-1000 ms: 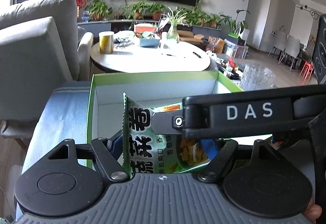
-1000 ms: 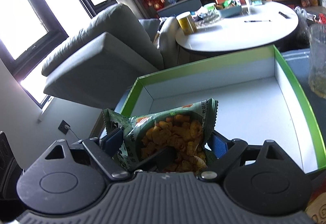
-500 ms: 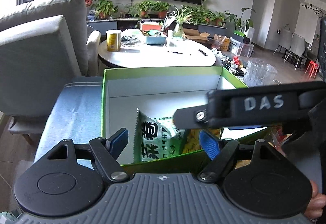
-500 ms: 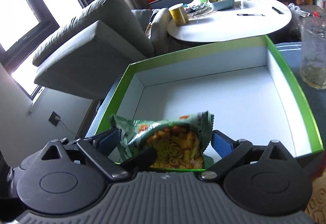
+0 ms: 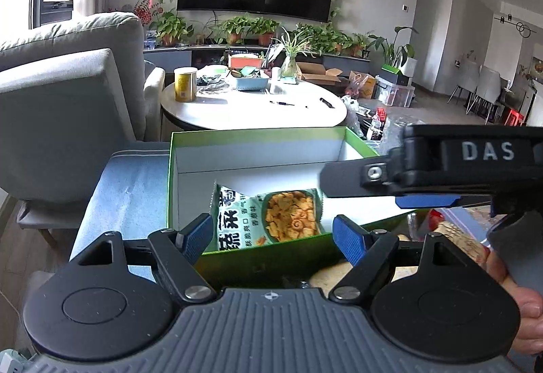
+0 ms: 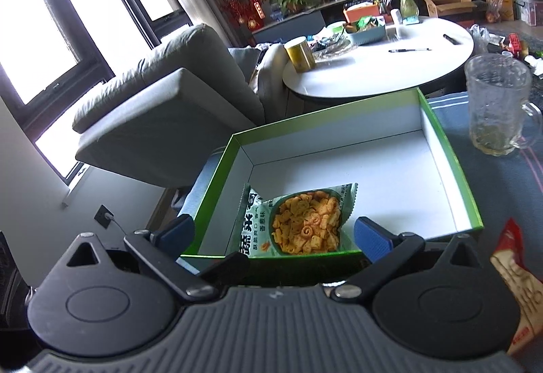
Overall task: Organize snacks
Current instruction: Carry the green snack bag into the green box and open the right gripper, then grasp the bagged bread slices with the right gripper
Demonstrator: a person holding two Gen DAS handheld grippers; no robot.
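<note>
Snack bag [image 6: 302, 223] down, and we are at the release: the green packet lies flat in the near left corner of the green box [image 6: 444, 149], face up, resting against the near wall. Our right gripper [image 6: 275, 234] is opening as we speak, pads clear of the bag on both sides, nothing pinched between them. Our left gripper [image 5: 271, 232] stands wide apart too, gripping nothing, with the bag showing beyond its blue pads. The rest of the box floor is bare white. Next, we judge, comes another packet: the red snack pack [image 6: 512, 284] at the near right edge looks the likely candidate, so one gripper must swing over, straddle it and close. A second ago the right jaws were clamped on this bag, held upright over the box's near edge; now it has dropped flat inside and both grippers have pulled back and up. A glass mug [image 6: 495, 105] stands just right of the box.
</note>
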